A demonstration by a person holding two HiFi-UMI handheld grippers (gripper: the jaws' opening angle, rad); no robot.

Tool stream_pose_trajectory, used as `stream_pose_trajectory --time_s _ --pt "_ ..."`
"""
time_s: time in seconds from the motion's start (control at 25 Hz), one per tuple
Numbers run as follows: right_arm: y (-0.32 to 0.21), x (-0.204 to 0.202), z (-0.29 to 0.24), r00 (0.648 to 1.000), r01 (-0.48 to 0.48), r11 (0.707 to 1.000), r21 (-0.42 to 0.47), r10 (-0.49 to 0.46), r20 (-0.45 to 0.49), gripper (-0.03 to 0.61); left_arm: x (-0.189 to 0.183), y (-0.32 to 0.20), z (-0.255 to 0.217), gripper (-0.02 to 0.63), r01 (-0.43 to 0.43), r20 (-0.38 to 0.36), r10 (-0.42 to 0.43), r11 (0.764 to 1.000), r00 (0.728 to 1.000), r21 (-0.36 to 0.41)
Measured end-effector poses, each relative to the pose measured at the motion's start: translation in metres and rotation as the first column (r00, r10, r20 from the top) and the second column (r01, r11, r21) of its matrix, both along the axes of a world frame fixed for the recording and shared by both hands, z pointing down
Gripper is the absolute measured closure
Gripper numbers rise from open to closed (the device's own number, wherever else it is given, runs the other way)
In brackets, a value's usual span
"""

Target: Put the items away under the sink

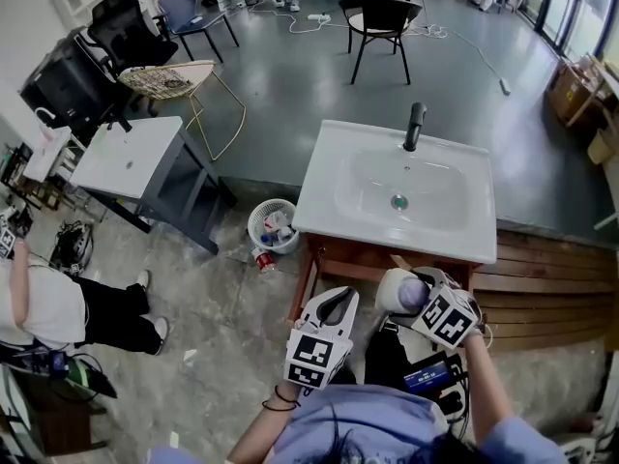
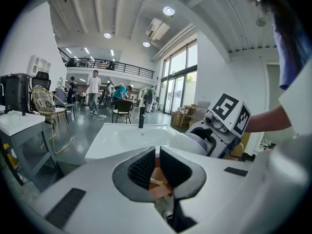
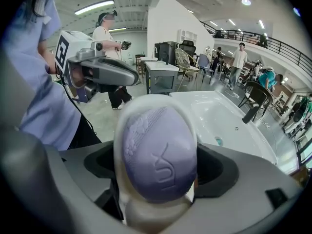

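Head view: one sink (image 1: pixel 327 189), two grippers, left gripper (image 1: pixel 336 304) pressed together, right gripper (image 1: pixel 410 294) pinching one soap dish (image 3: pixel 155 212).

A big open hall used as a test lab, not a home: a freestanding sink (image 1: pixel 324 211) stands alone on a bare concrete floor (image 1: pixel 290 95) (a second washstand (image 1: pixel 126 158) stands near it). Loose cables (image 1: pixel 309 22), scattered chairs (image 1: pixel 379 17), a railed mezzanine (image 2: pixel 105 62) and tall windows (image 2: pixel 178 82) surround it.

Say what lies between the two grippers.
The white soap dish with its lilac bar, held by the right gripper, facing the left gripper; head view shows it.
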State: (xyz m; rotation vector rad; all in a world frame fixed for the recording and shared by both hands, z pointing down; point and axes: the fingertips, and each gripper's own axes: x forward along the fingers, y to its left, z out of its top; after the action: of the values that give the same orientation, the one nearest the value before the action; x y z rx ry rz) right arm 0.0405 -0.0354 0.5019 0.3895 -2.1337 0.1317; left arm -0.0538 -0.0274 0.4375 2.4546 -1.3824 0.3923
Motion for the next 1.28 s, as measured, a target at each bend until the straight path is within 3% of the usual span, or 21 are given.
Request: stream_pose_trajectory --time_s 0.64,0.96,1.28 --pt "0.070 -0.024 0.017 0.997 -0.070 0.998 0.008 0.069 0.014 0.135 -0.024 0.067 0.030 0.584 -0.040 -0.014 0.039 0.999 0.999 -0.022" --pt "0.057 -0.032 0.036 0.997 -0.070 0.997 0.040 0.068 0.038 0.135 -0.038 0.056 0.059 0.584 -0.002 -0.022 0.001 0.999 1.000 -0.050" --pt "0.030 -0.022 0.087 0.995 -0.097 0.995 0.008 0.097 0.020 0.135 -0.025 0.028 0.094 0.584 -0.023 -0.025 0.021 0.998 0.999 -0.063"
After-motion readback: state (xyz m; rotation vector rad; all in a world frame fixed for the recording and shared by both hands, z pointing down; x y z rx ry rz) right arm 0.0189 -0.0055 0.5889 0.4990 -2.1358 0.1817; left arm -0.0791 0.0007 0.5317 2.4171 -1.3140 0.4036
